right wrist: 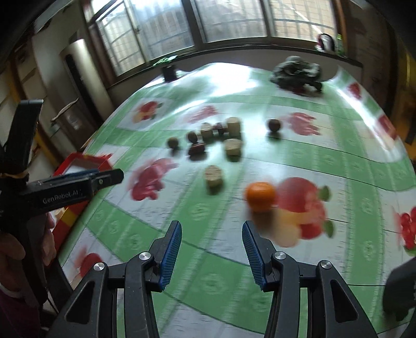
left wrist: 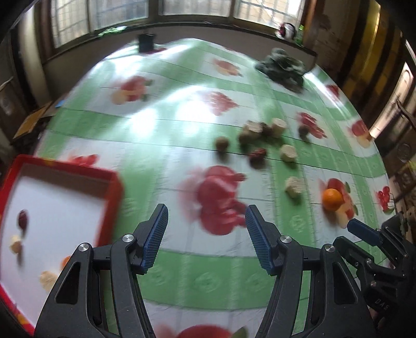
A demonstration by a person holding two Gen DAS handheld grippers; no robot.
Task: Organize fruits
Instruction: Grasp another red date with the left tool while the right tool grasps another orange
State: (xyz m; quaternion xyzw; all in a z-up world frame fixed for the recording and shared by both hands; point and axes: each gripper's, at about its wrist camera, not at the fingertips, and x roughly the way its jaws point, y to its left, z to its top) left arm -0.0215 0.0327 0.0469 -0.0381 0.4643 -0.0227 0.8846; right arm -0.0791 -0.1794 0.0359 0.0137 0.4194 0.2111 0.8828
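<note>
Between picks: both grippers empty, loose fruit waiting

The left gripper point(left wrist: 206, 234) and right gripper point(right wrist: 212, 247) both stand released, jaws spread, grasping nothing. The orange point(right wrist: 260, 195) lies near, at one o'clock of the right jaws; I judge it the likely next pick, calling for a short reach and centring. Pale chunks and brown fruits point(right wrist: 211, 135) cluster farther off at twelve. The red tray point(left wrist: 114, 182), at nine o'clock of the left jaws, holds several pieces. A green fruit-print tablecloth point(right wrist: 299, 260) covers the table beneath barred windows point(right wrist: 228, 20).
</note>
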